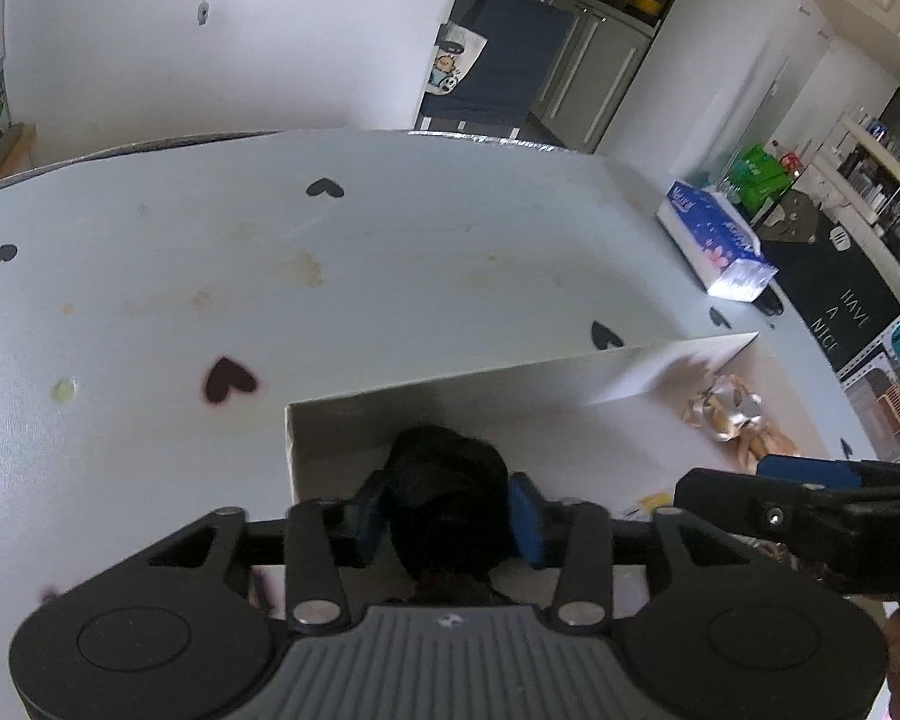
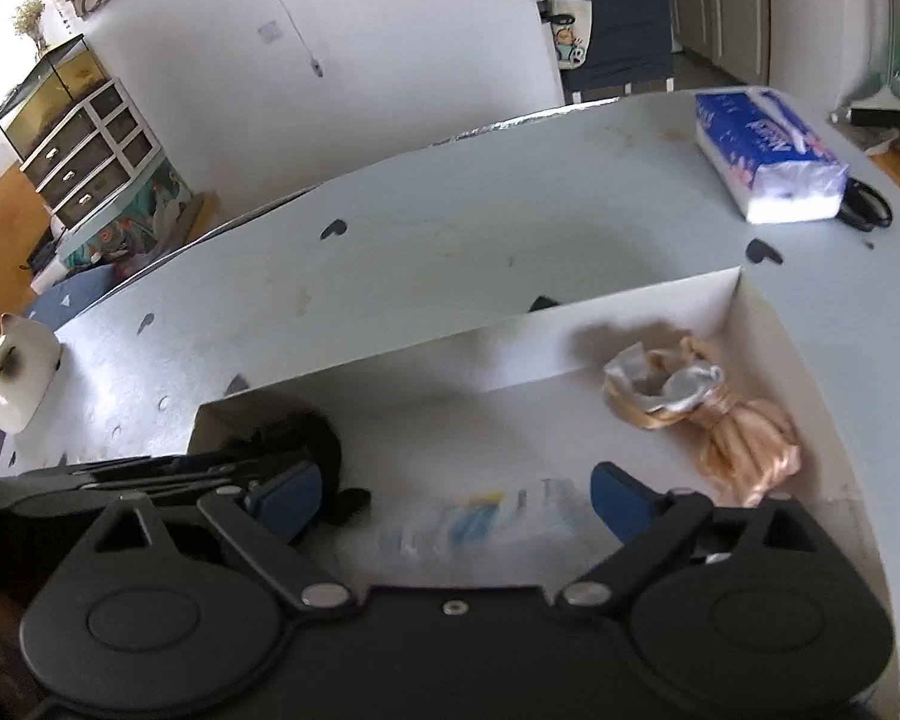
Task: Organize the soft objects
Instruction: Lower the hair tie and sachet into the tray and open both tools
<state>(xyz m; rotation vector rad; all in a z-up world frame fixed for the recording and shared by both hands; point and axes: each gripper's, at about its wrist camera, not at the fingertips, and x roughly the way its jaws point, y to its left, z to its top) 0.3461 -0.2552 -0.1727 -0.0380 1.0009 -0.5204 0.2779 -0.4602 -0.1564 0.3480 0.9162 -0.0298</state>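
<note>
My left gripper (image 1: 447, 510) is shut on a black fuzzy soft object (image 1: 450, 492) and holds it over the left end of a white open box (image 1: 342, 420). That black object (image 2: 318, 438) and the left gripper (image 2: 150, 474) also show in the right wrist view. A beige satin bow (image 1: 732, 420) lies in the box's right end; it also shows in the right wrist view (image 2: 708, 414). My right gripper (image 2: 456, 492) is open and empty above a clear packet with blue and yellow print (image 2: 480, 522) on the box (image 2: 630, 300) floor. It enters the left wrist view (image 1: 810, 498) from the right.
The box stands on a pale table (image 1: 270, 276) printed with black hearts. A blue tissue pack (image 2: 768, 156) and black scissors (image 2: 867, 204) lie at the far right of the table. A white cat figure (image 2: 18, 372) sits at its left edge.
</note>
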